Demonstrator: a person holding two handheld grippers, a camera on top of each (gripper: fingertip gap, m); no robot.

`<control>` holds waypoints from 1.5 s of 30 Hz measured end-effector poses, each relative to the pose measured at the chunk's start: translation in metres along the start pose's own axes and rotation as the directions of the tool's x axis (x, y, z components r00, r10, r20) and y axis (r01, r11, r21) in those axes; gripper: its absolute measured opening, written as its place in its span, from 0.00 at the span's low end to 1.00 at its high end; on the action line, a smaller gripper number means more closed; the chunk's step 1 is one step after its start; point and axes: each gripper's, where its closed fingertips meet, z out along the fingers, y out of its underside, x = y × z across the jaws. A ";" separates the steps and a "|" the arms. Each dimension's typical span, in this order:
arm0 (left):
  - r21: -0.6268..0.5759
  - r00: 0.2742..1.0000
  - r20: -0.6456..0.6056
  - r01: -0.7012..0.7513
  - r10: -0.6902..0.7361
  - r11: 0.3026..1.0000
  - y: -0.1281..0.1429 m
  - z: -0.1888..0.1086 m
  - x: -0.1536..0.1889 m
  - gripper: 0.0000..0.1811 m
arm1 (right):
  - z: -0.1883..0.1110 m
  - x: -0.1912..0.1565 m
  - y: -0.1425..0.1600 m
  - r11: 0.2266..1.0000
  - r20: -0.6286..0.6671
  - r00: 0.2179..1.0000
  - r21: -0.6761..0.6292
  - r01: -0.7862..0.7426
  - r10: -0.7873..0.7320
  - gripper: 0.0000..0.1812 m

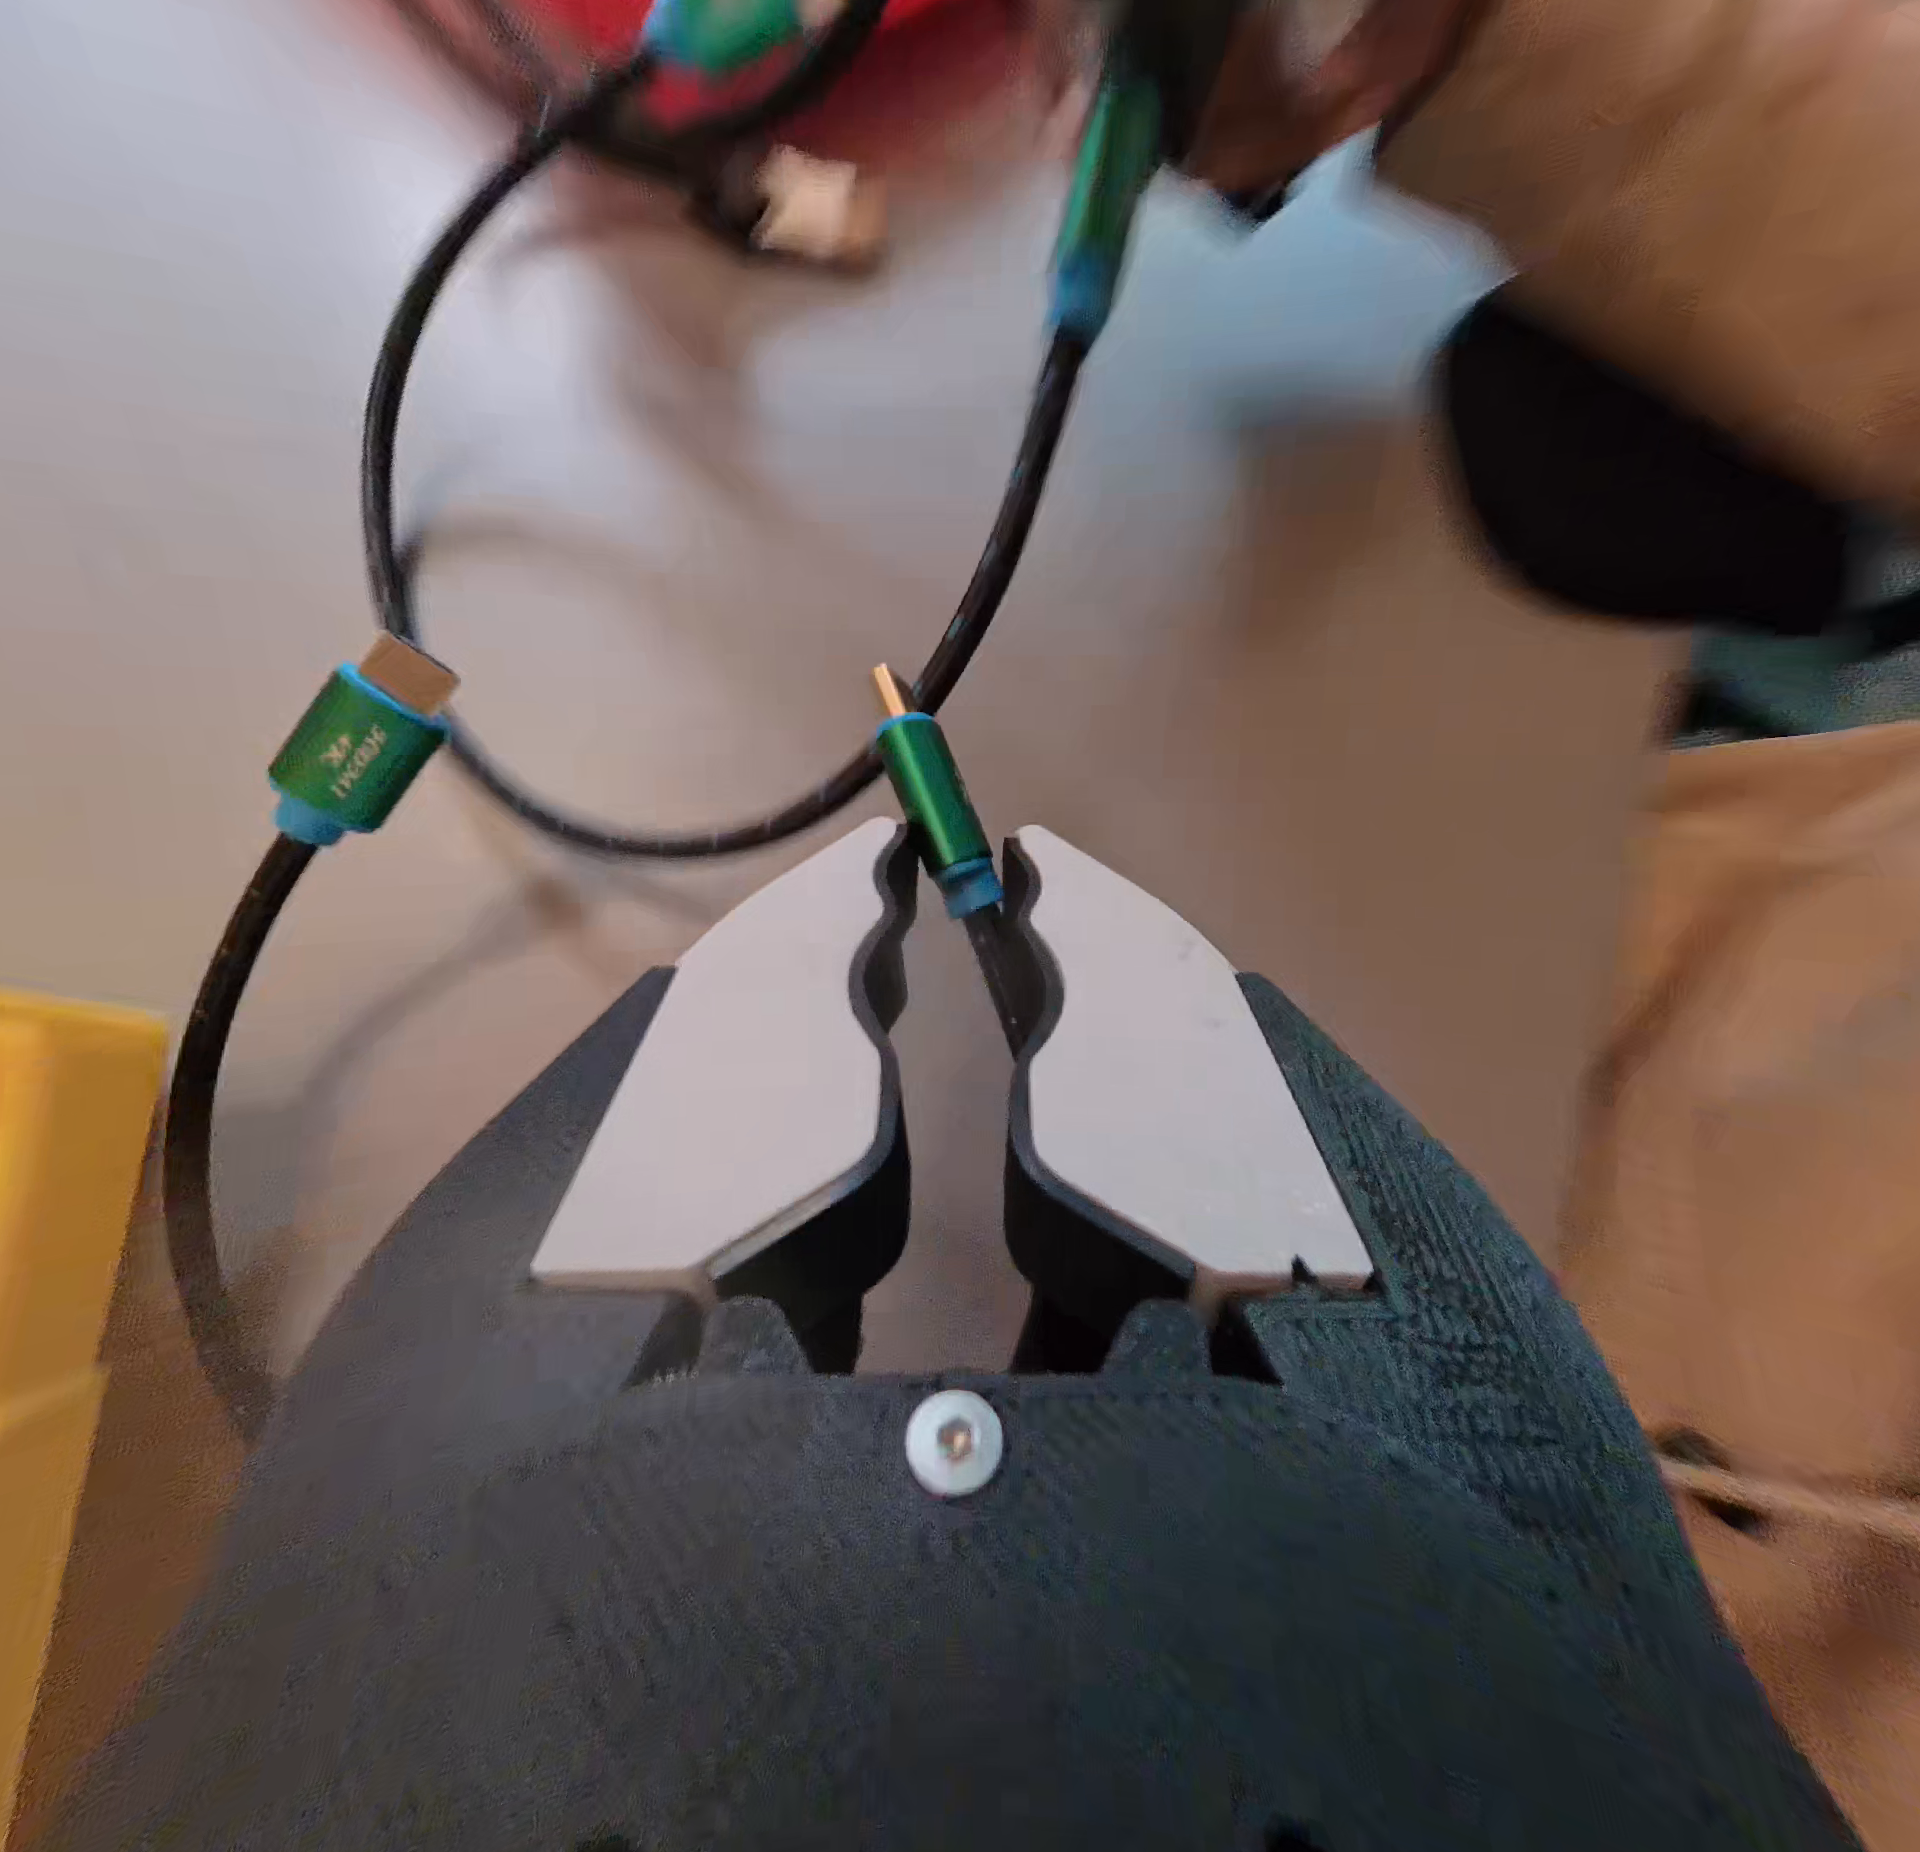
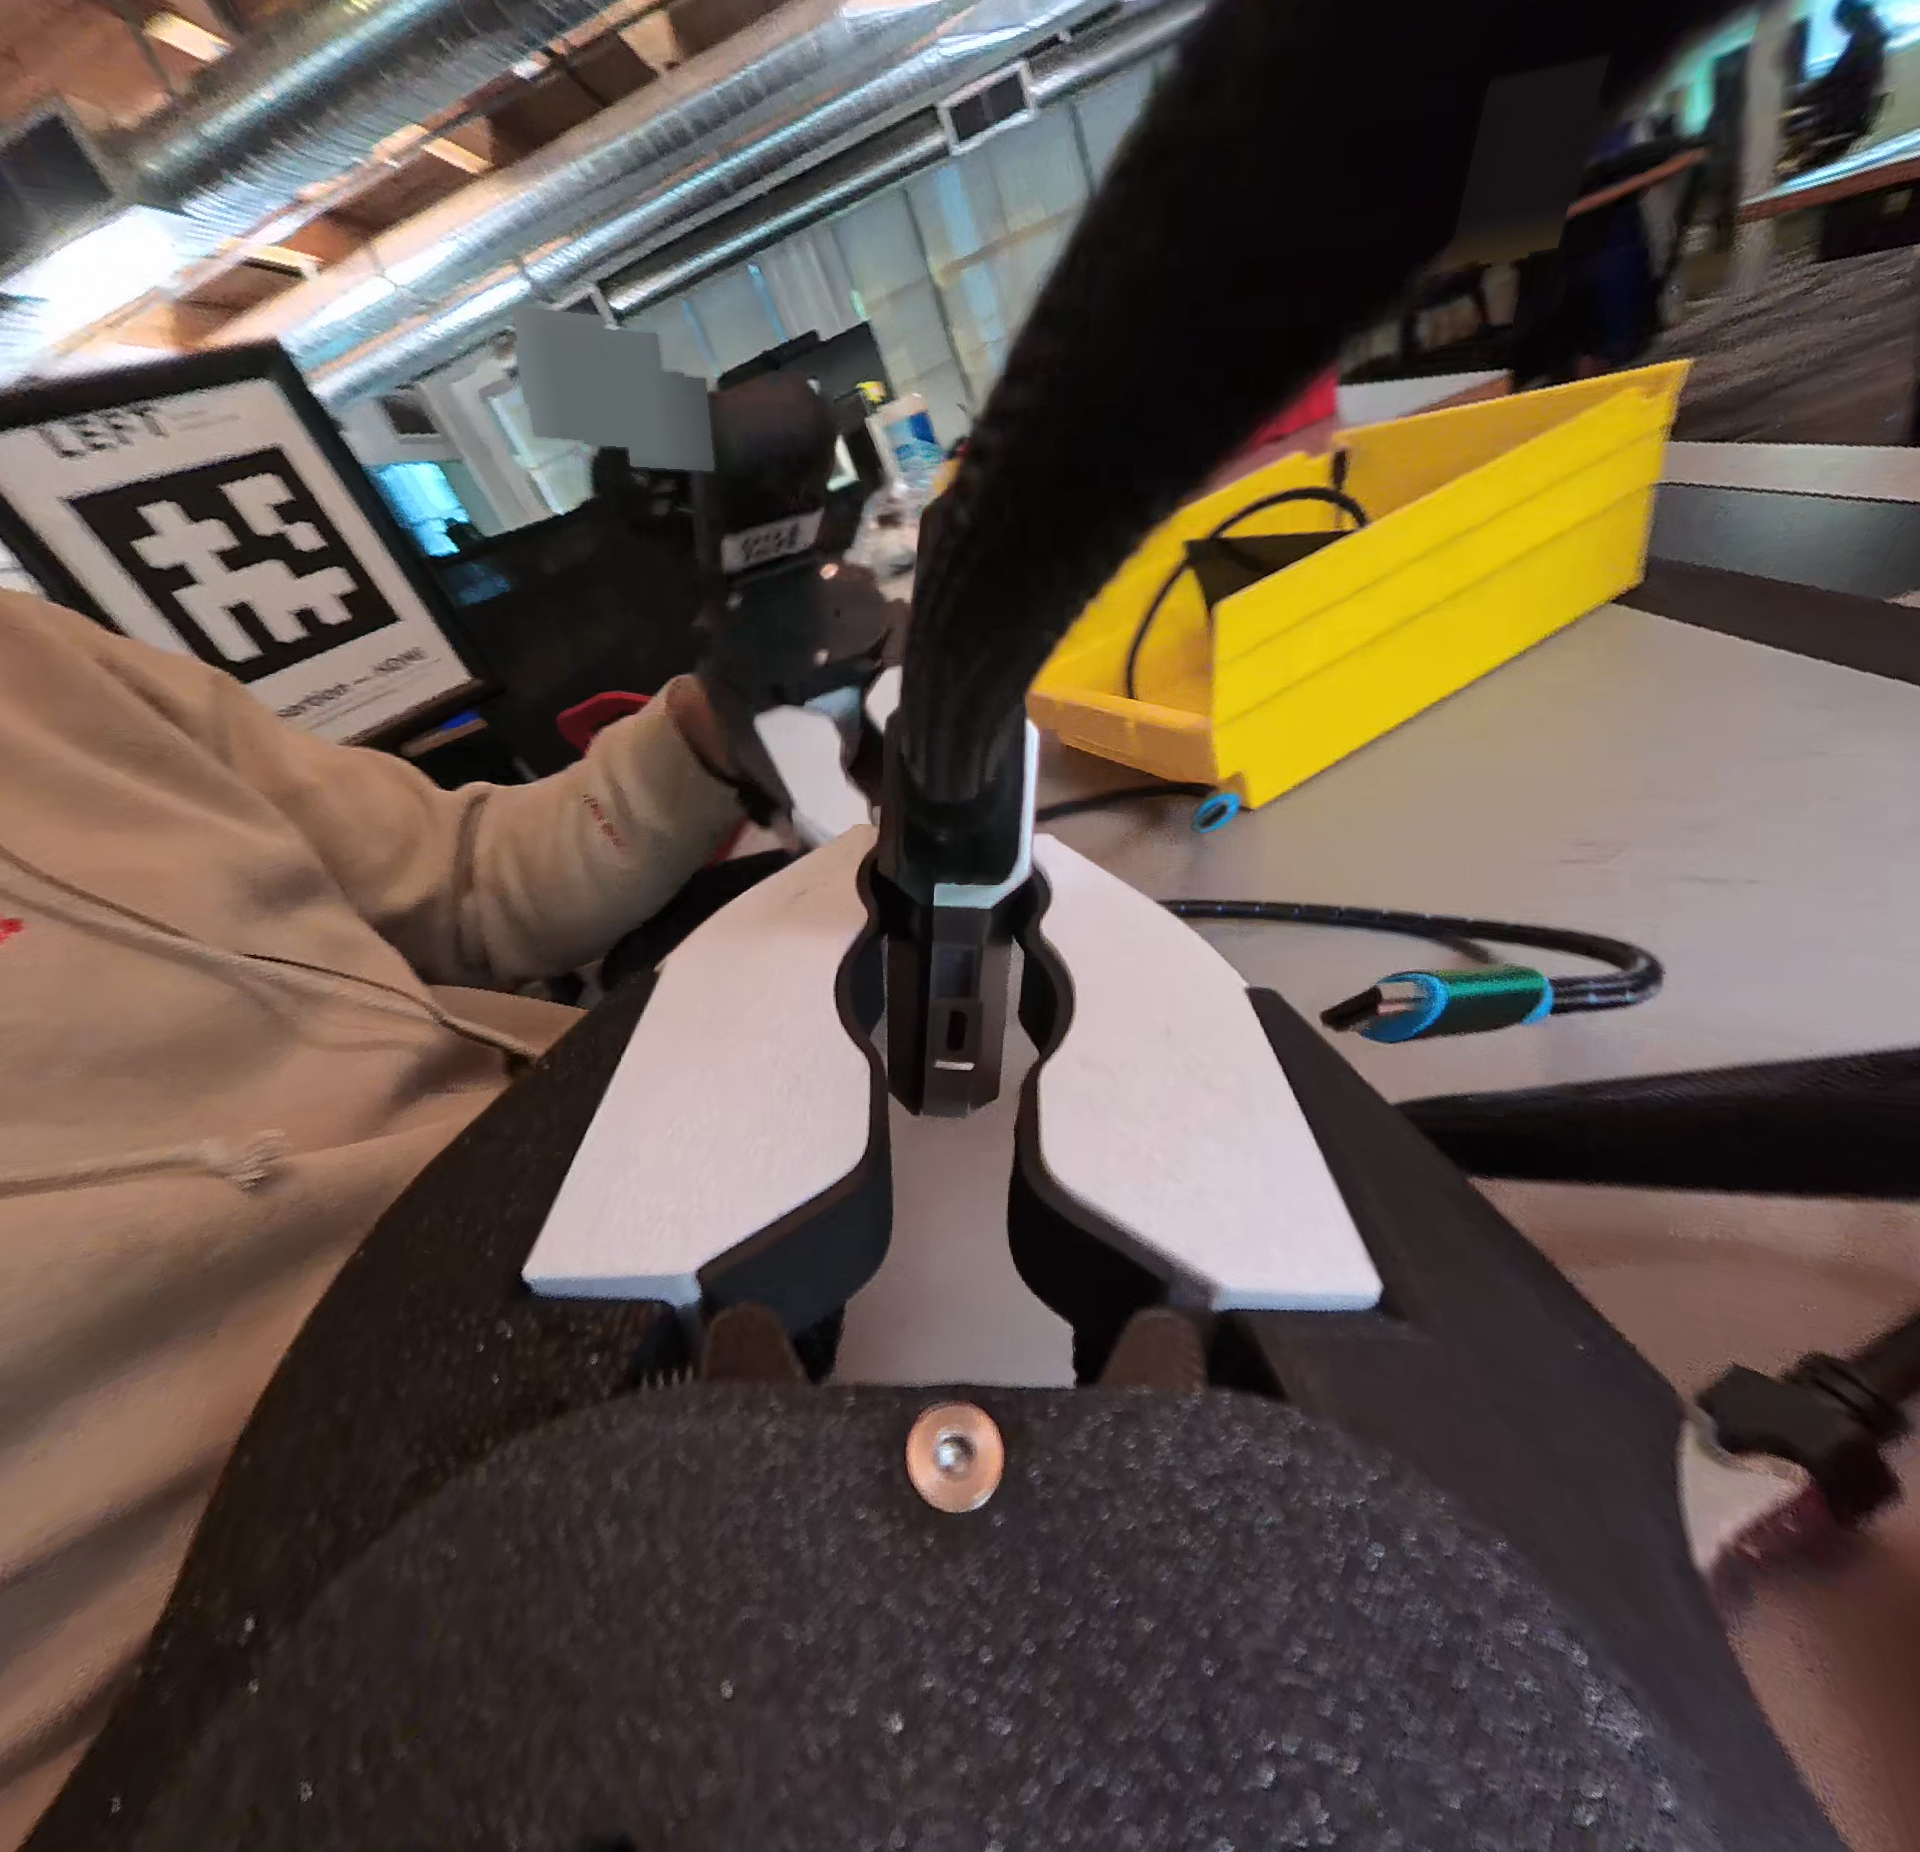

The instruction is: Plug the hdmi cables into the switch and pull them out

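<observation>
My left gripper is shut on a green HDMI plug, whose gold tip points up and away. Its black cable loops up to a second, blurred green plug near a dark blurred shape at the top. A third green plug lies on the table to the left. My right gripper is shut on the black switch, held upright with a white edge showing. Black cables rise from its top. The left gripper shows just behind it.
A yellow bin with a black cable inside stands on the grey table at the right, and also shows in the left wrist view. A loose green plug lies right of my right gripper. A beige sleeve and a marker board are at the left.
</observation>
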 end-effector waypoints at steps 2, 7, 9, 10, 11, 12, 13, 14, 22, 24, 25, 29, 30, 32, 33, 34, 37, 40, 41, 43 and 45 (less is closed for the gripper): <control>0.115 0.991 -0.133 -0.001 0.017 0.993 -0.031 -0.026 0.018 0.08 | 0.000 -0.011 -0.003 0.999 0.079 0.996 0.012 -0.035 0.034 0.12; 0.171 0.963 -0.244 -0.076 0.117 0.982 -0.073 -0.044 0.033 0.07 | 0.003 -0.030 -0.004 0.992 0.234 0.965 0.024 -0.126 0.117 0.12; 0.165 0.949 -0.291 -0.078 0.124 0.983 -0.078 -0.032 0.035 0.07 | 0.003 -0.031 -0.005 0.985 0.263 0.953 0.042 -0.166 0.150 0.12; 0.154 0.944 -0.305 -0.078 0.123 0.985 -0.077 -0.024 0.034 0.07 | 0.004 -0.030 -0.005 0.982 0.272 0.948 0.047 -0.184 0.165 0.12; 0.142 0.943 -0.311 -0.079 0.120 0.987 -0.075 -0.016 0.032 0.07 | 0.004 -0.029 -0.004 0.979 0.274 0.945 0.049 -0.198 0.177 0.12; 0.138 0.938 -0.325 -0.081 0.122 0.987 -0.072 -0.009 0.032 0.07 | 0.005 -0.028 -0.002 0.977 0.272 0.943 0.040 -0.208 0.190 0.12; 0.142 0.932 -0.341 -0.081 0.126 0.987 -0.070 -0.004 0.032 0.07 | 0.006 -0.027 0.001 0.977 0.268 0.943 0.027 -0.211 0.196 0.12; 0.145 0.929 -0.351 -0.072 0.119 0.987 -0.068 0.000 0.032 0.07 | 0.008 -0.027 0.004 0.977 0.263 0.944 0.013 -0.211 0.200 0.12; 0.209 0.932 -0.342 -0.048 0.119 0.977 -0.063 0.003 0.028 0.07 | 0.022 -0.021 0.021 0.980 0.203 0.959 -0.048 -0.194 0.199 0.12; 0.211 0.937 -0.325 -0.060 0.128 0.976 -0.062 0.003 0.026 0.07 | 0.023 -0.018 0.022 0.980 0.190 0.962 -0.044 -0.193 0.198 0.14; 0.206 0.939 -0.316 -0.067 0.131 0.976 -0.061 0.005 0.026 0.06 | 0.024 -0.017 0.021 0.980 0.183 0.963 -0.036 -0.194 0.197 0.17; 0.205 0.946 -0.297 -0.067 0.127 0.976 -0.060 0.008 0.024 0.07 | 0.025 -0.010 0.019 0.985 0.147 0.975 -0.004 -0.170 0.169 0.14; 0.199 0.951 -0.282 -0.073 0.129 0.977 -0.059 0.010 0.022 0.07 | 0.025 -0.009 0.018 0.988 0.132 0.979 0.004 -0.155 0.153 0.14; 0.193 0.953 -0.268 -0.090 0.141 0.977 -0.058 0.011 0.022 0.07 | 0.027 -0.010 0.017 0.991 0.127 0.983 0.010 -0.135 0.132 0.13; 0.193 0.955 -0.260 -0.093 0.142 0.977 -0.058 0.011 0.021 0.07 | 0.028 -0.010 0.016 0.991 0.123 0.984 0.013 -0.132 0.130 0.13; 0.194 0.957 -0.254 -0.093 0.142 0.976 -0.058 0.010 0.021 0.06 | 0.028 -0.010 0.016 0.992 0.116 0.986 0.011 -0.126 0.124 0.13; 0.226 0.959 -0.251 -0.075 0.132 0.971 -0.062 0.007 0.018 0.07 | 0.028 -0.009 0.015 0.994 0.096 0.990 0.021 -0.104 0.102 0.13; 0.241 0.958 -0.258 -0.065 0.128 0.968 -0.063 0.004 0.017 0.06 | 0.029 -0.010 0.014 0.994 0.097 0.989 0.023 -0.110 0.108 0.13; 0.244 0.958 -0.258 -0.062 0.126 0.968 -0.064 0.003 0.017 0.07 | 0.029 -0.010 0.015 0.993 0.098 0.989 0.018 -0.116 0.114 0.13; 0.243 0.956 -0.267 -0.055 0.121 0.968 -0.063 0.003 0.017 0.06 | 0.029 -0.011 0.016 0.993 0.105 0.987 0.008 -0.121 0.120 0.12; 0.240 0.956 -0.271 -0.048 0.114 0.970 -0.063 0.004 0.016 0.06 | 0.030 -0.010 0.017 0.992 0.104 0.986 0.003 -0.130 0.129 0.12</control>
